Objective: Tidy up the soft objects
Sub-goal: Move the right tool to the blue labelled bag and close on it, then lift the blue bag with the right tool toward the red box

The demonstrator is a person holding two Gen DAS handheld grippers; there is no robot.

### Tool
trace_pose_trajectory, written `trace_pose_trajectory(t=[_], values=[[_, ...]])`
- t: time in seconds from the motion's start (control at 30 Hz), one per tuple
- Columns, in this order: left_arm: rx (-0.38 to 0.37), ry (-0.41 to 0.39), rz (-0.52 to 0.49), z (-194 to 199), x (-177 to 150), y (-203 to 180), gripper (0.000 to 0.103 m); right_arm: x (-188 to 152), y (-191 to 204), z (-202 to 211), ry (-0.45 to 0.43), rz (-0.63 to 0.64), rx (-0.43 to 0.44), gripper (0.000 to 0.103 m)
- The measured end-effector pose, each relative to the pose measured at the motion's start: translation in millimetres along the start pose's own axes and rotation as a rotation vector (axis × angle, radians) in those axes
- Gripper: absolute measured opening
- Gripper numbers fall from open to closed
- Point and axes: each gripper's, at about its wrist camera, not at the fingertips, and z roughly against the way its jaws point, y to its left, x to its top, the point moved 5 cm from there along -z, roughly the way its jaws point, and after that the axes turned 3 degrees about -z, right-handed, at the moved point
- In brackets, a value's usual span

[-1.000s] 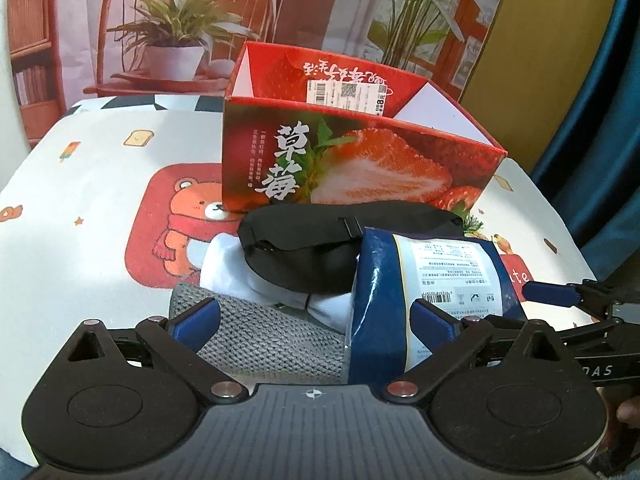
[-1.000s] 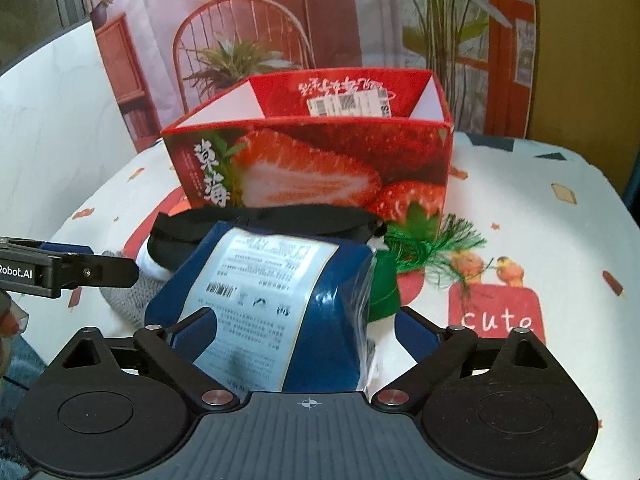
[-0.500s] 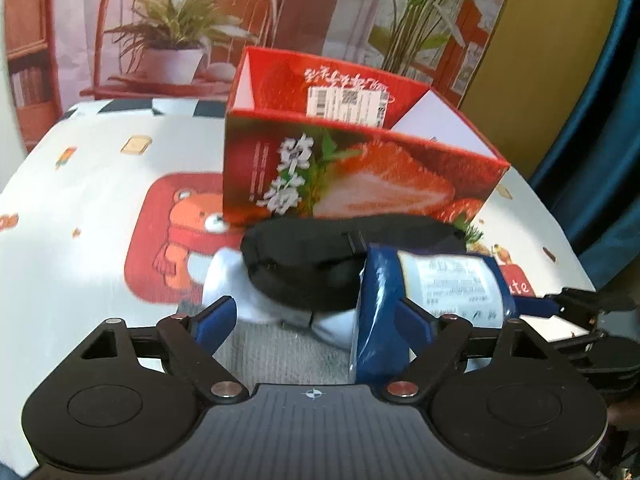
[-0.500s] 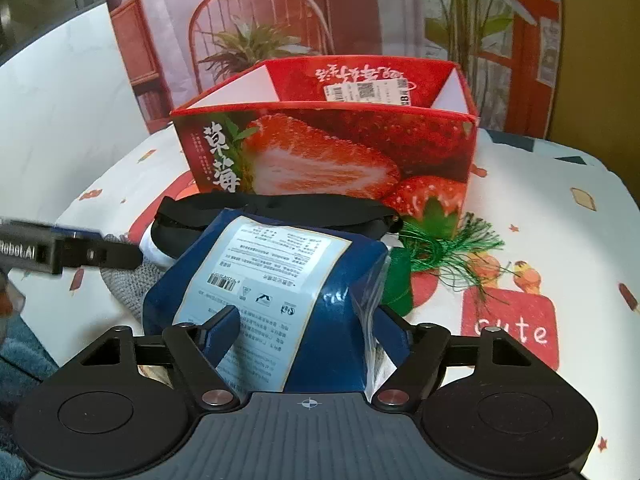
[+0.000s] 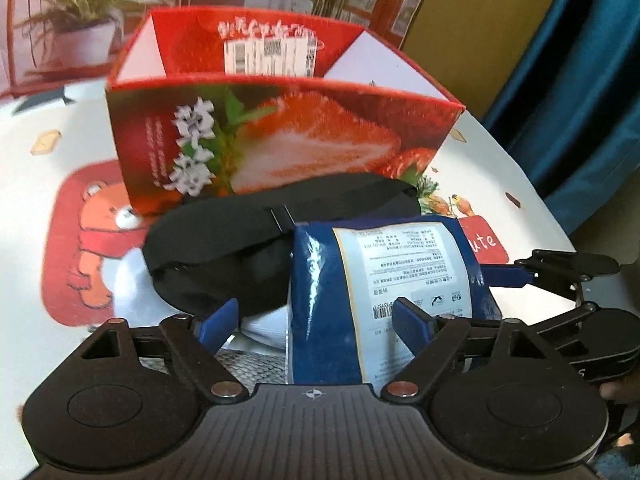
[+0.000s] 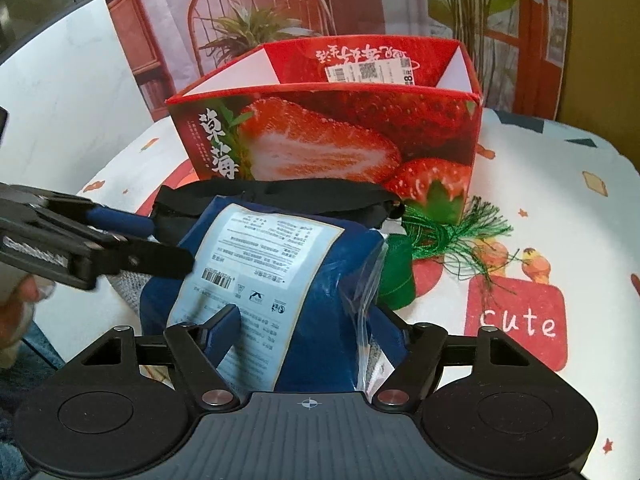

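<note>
A blue plastic packet (image 6: 320,280) with a white label lies at the front of a soft pile, and my right gripper (image 6: 308,330) is shut on its near end. Behind it lies a black eye mask (image 5: 240,240) on a white cloth (image 5: 268,326) and a grey knit cloth (image 5: 248,366). My left gripper (image 5: 316,320) is closing over the packet's (image 5: 380,280) left half and the white cloth. One of its fingers lies over the label, the other beside the mask, not gripping. An open red strawberry box (image 5: 280,136) stands behind the pile.
A green pouch with a tassel (image 6: 452,236) lies right of the packet, against the red strawberry box (image 6: 340,140). A printed tablecloth (image 6: 560,208) covers the round table. Blue curtain (image 5: 580,80) hangs to the right. A hand (image 6: 24,296) shows at the left edge.
My right gripper's jaws have narrowed onto the blue packet. My left gripper has moved forward and right, over the packet's left half, with its jaws narrowing. The box looms larger in both views.
</note>
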Motion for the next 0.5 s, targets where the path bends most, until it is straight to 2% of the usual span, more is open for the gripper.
trace_pose_trajectory(t=[0.07,0.23,0.3,0.37,0.5], values=[[-0.012,0.016,0.008,-5.4,-1.6,2.6,0.079,-0.9,-0.9,-1.1,0.006,0.0,0.006,0.069],[-0.036,0.037,0.007,-14.2,-3.9,5.4,0.077,-1.9,-1.2,-2.5,0.013,0.008,0.019,0.067],[-0.045,0.041,0.0,-16.3,-3.9,4.2,0.073,-2.1,-1.8,-3.1,0.019,0.012,0.023,0.067],[-0.059,0.045,-0.007,-18.4,-3.3,1.7,0.063,-2.2,-2.4,-3.8,0.031,0.007,0.029,0.067],[-0.064,0.044,-0.026,-19.5,-3.3,-6.0,0.057,0.2,-1.7,-4.3,0.044,0.007,0.04,0.059]])
